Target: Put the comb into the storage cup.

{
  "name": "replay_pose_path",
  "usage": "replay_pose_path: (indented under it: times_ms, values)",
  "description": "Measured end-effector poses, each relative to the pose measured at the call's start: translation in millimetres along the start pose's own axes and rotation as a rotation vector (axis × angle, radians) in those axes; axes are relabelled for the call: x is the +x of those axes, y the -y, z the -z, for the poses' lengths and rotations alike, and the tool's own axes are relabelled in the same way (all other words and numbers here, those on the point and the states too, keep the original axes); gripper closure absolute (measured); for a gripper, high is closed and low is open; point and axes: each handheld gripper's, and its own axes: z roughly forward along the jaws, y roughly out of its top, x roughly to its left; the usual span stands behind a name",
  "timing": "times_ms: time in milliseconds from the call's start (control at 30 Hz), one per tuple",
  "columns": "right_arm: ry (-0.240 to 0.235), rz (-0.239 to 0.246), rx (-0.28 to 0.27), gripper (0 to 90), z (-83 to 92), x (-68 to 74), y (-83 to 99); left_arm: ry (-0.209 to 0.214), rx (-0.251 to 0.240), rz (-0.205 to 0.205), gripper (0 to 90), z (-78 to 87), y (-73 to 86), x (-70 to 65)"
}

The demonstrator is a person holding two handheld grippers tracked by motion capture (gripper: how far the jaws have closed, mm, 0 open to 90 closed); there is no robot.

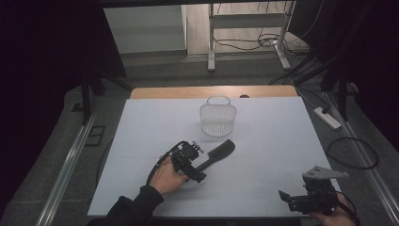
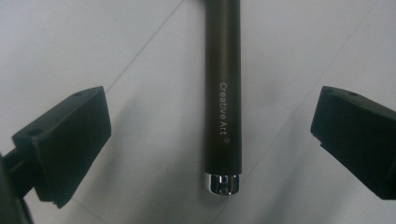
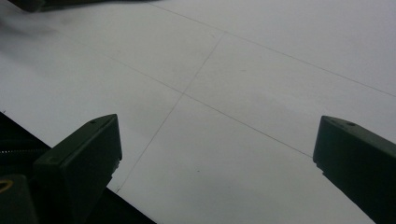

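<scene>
Your left gripper [image 1: 190, 162] covers the dark tool's handle [image 2: 222, 93] from above; close up, the top edge cuts that handle off.

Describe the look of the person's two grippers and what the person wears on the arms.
Both grippers are black, each with two blocky black jaws. The left gripper trails a black cable that loops back beside the hand, and the left arm wears a dark sleeve. The right gripper carries a grey three-cornered plate on top.
</scene>
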Motion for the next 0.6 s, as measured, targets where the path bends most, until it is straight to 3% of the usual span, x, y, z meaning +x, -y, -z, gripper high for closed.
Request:
replay_pose_path:
  times_ms: [333,600]
  values:
    - [-0.001,0.0,0.0,1.5,0.0,0.0,0.0,-0.052,0.056,-0.038,0.0,-15.1,0.9,-6.3]
    - [-0.002,0.002,0.0,1.5,0.0,0.2,0.0,-0.058,0.072,-0.026,0.0,-15.4,-0.6,-7.8]
